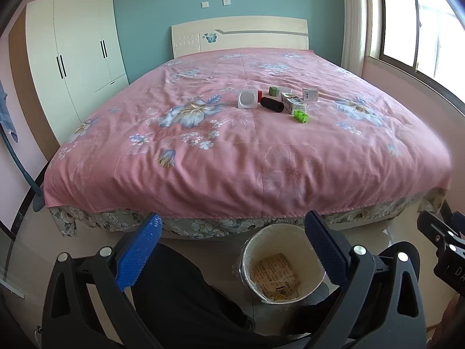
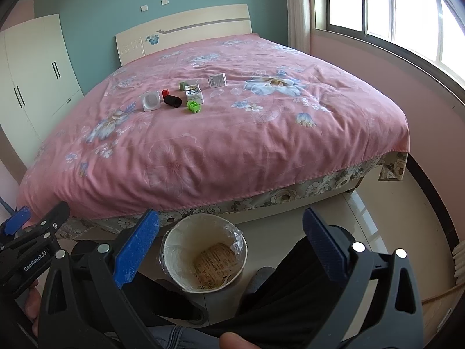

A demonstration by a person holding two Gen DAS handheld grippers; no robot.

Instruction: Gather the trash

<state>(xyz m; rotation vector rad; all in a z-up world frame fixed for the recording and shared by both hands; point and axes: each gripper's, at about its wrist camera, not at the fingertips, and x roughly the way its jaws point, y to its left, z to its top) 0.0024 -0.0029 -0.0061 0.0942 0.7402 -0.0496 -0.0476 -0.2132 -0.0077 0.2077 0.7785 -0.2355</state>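
Observation:
Small items lie in a cluster on the pink floral bed (image 1: 232, 151) (image 2: 232, 145): a white square lid (image 1: 247, 99) (image 2: 151, 101), a black roll (image 1: 272, 104) (image 2: 172, 100), a milk carton (image 1: 293, 103) (image 2: 194, 94), a green block (image 1: 301, 116) (image 2: 193, 106), a small white box (image 1: 309, 94) (image 2: 217, 80), a dark green cube (image 1: 273, 90) (image 2: 182, 85). A white bin (image 1: 283, 261) (image 2: 203, 254) with paper inside stands on the floor at the bed's foot. My left gripper (image 1: 232, 232) is open and empty above the floor. So is my right gripper (image 2: 231, 228).
A white wardrobe (image 1: 75, 58) stands at the left wall, a window (image 2: 407, 14) at the right. The person's dark trouser legs (image 1: 186, 296) (image 2: 290, 299) flank the bin. The right gripper's body (image 1: 444, 250) shows at the left view's edge.

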